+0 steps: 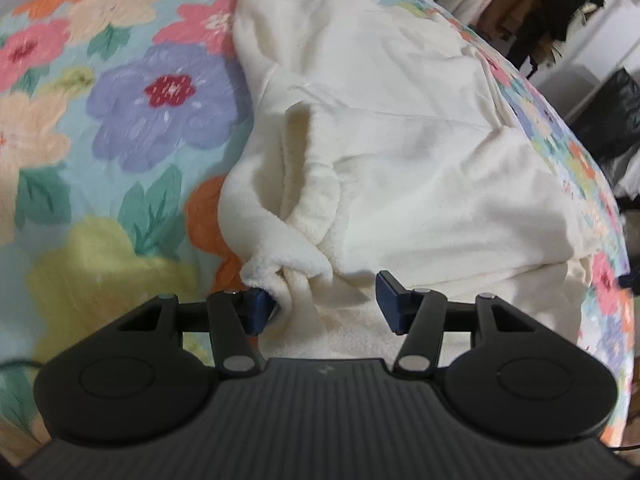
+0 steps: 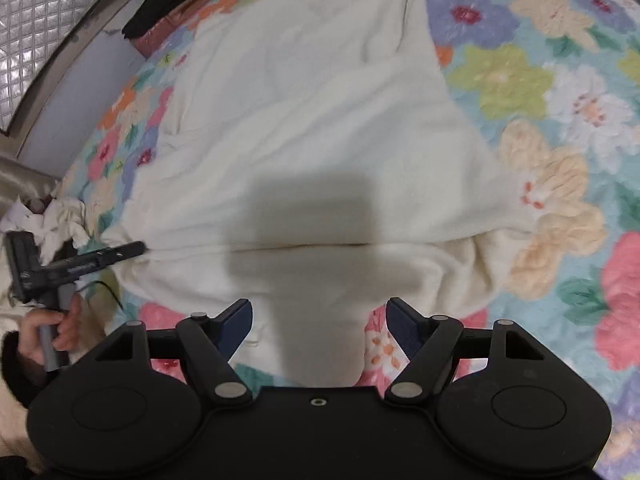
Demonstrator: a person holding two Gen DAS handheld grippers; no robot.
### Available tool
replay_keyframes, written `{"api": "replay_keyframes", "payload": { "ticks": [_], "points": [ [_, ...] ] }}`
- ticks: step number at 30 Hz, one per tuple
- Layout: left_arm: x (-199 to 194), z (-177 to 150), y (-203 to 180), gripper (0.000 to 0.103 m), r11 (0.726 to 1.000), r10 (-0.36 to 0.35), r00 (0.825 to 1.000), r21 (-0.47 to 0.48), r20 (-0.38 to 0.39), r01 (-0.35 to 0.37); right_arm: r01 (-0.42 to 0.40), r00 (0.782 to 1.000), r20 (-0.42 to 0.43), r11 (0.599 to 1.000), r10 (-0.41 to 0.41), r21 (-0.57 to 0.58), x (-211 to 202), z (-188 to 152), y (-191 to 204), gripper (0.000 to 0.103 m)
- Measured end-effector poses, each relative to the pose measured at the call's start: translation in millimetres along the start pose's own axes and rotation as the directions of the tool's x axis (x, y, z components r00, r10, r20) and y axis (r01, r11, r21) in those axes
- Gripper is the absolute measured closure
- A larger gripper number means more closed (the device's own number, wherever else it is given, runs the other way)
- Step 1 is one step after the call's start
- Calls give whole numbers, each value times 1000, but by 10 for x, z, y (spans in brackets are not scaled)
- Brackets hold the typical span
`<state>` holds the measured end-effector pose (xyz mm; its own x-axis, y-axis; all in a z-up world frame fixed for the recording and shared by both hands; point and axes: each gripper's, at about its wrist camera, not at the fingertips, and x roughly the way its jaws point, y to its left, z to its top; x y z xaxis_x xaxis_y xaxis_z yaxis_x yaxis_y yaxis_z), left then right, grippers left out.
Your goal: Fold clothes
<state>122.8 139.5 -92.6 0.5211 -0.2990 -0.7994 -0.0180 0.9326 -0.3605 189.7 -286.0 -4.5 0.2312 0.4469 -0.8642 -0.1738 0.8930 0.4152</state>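
A cream fleece garment (image 1: 400, 128) lies spread on a floral bedspread (image 1: 120, 120). In the left wrist view my left gripper (image 1: 326, 300) is open, its blue pads (image 1: 390, 300) wide apart, with a bunched twisted edge of the garment (image 1: 288, 268) lying between them, close to the left pad. In the right wrist view the same garment (image 2: 312, 128) lies flat with a fold line across it. My right gripper (image 2: 320, 320) is open just above the garment's near edge, casting a shadow on it. The left gripper (image 2: 80, 260) shows at the garment's left corner, held by a hand.
The floral bedspread (image 2: 560, 120) covers the bed all around. A brown and black object (image 2: 180, 4) lies at the far edge by a quilted wall. Crumpled white cloth (image 2: 60, 216) sits at the left. Dark bags and clutter (image 1: 612, 120) stand beyond the bed's right edge.
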Motion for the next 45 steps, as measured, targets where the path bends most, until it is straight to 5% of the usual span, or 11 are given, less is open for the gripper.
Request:
{"api": "replay_keyframes", "payload": {
  "ticks": [5,8,13,19,24,26,28,30,32,38,45],
  "points": [
    [114,-11,258,40,989,-54,996,-139,-68,44,-193,974,144,971,173,138,130,-360,-233,24],
    [179,74,404,39,978,-45,995,-205,-93,25,-242,918,358,955,168,172,332,-748,-420,24],
    [189,144,430,47,966,-94,992,-248,-90,69,-85,826,558,959,-85,272,499,-1225,-501,24],
    [195,99,430,55,981,-87,994,-182,-65,74,-297,860,507,868,62,398,997,-1318,-706,24],
    [211,117,371,40,994,4,998,-110,-66,-11,-424,829,525,830,194,363,1353,-1084,-496,18],
    [266,122,361,43,996,26,997,-80,-66,-32,-407,824,539,845,175,346,1399,-897,-390,18],
    [319,136,355,64,998,-4,997,-70,-72,-1,-370,823,556,855,120,364,1418,-723,-330,22],
    [288,143,297,71,1000,-3,999,-16,-52,2,-311,826,561,866,44,391,1420,-594,-286,62],
    [220,134,185,75,998,13,1000,58,-9,-12,-268,819,574,893,13,362,1346,-521,-218,71],
    [-88,68,-114,79,973,14,992,226,123,-42,-131,774,631,960,-56,246,958,-601,71,78],
    [-443,68,-118,80,972,-153,977,201,146,122,-129,743,666,962,-68,242,628,-800,136,81]
  ]
}}
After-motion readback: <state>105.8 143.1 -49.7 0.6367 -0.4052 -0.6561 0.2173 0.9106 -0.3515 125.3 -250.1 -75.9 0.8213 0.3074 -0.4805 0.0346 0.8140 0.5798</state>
